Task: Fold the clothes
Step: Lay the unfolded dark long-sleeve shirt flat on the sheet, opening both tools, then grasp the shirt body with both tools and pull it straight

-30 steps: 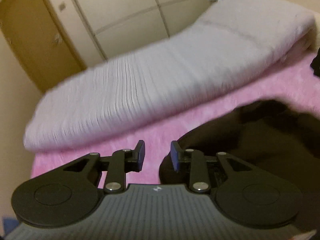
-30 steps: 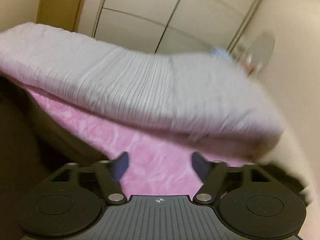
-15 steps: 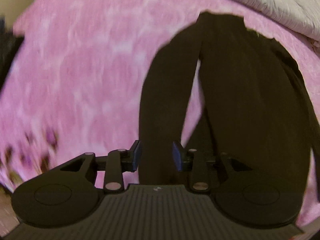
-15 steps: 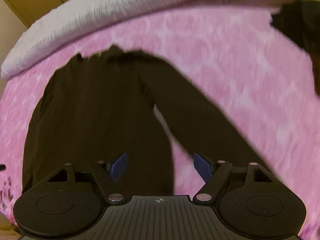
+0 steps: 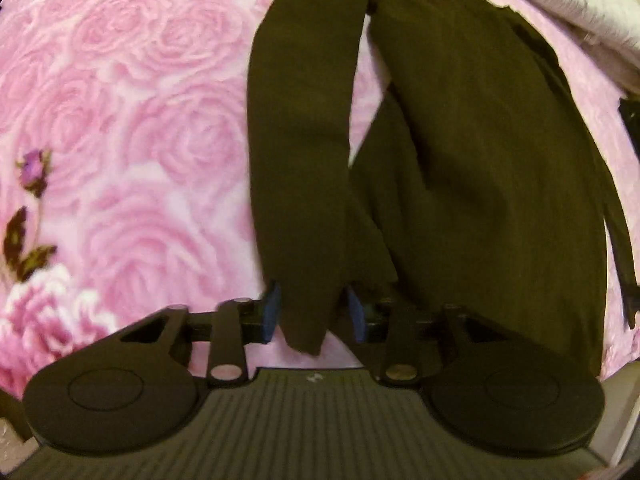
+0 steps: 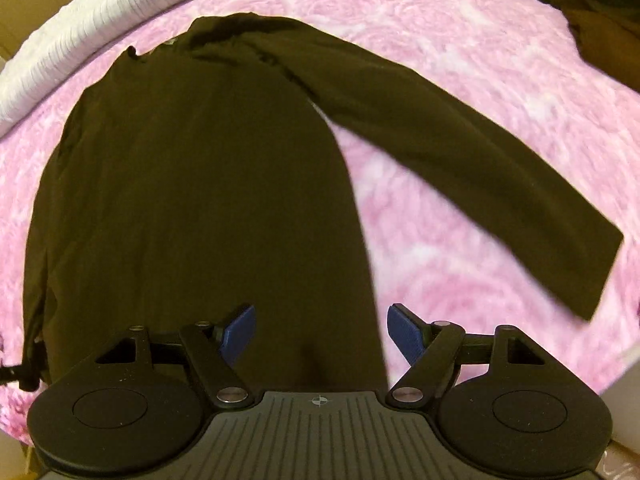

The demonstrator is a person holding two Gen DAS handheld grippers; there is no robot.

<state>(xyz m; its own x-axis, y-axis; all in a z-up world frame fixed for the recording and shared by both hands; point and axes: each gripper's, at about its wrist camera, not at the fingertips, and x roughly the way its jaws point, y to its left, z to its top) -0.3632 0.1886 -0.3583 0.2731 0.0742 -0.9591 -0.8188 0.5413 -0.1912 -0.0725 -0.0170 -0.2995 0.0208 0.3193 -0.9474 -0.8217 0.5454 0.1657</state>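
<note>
On the pink rose-patterned bedspread lies a dark long-sleeved garment, spread flat with its neckline toward the far edge.

Left wrist view:
- The left gripper points steeply down at the cuff end of one sleeve.
- Its jaws are closing, and the sleeve cuff sits between the blue pads. The cuff's pointed end hangs past the pads toward the camera. Visible gaps remain between cloth and pads, so firm contact cannot be confirmed.
- This sleeve runs alongside the garment body, separated from it by a narrow wedge of bedspread.
- Only this view shows the printed purple rosebud with dark leaves at the left edge of the bedspread.

Right wrist view:
- The right gripper stands wide open, holding nothing. It hangs over the lower hem zone of the garment; the right-hand side edge of the body passes between its blue pads.
- Only this view shows the other sleeve, extended diagonally away from the body onto bare bedspread, its cuff well apart from the gripper.
- A second dark cloth heap lies at the upper right corner.

Both views:
- A white ribbed folded quilt borders the far edge of the bedspread.
</note>
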